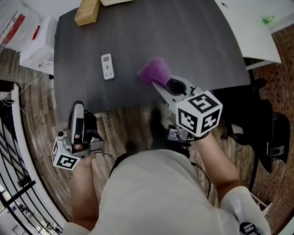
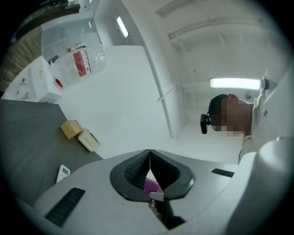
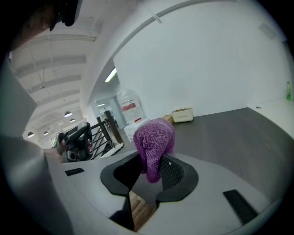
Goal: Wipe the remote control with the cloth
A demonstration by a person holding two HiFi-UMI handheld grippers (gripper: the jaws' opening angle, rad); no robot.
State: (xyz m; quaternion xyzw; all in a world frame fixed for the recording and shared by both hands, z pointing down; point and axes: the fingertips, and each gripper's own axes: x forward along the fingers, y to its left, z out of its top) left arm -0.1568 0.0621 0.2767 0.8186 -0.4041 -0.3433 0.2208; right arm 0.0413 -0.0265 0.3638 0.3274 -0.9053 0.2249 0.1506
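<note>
Head view looks down on a dark grey counter (image 1: pixel 193 41). The white remote control (image 1: pixel 107 66) lies flat on it, toward the left side, and nothing touches it. The purple cloth (image 1: pixel 154 71) is to the right of the remote control, a little apart from it. The right tongs (image 1: pixel 158 81) hold the cloth, with the jaws squeezed on it so it bunches up past the tips. The left tongs (image 1: pixel 77 110) are at the near left, off the counter and over the wooden floor (image 1: pixel 124 124). Their jaws are pressed together with nothing between them. A light wooden block (image 1: pixel 88 11) sits at the far edge.
</note>
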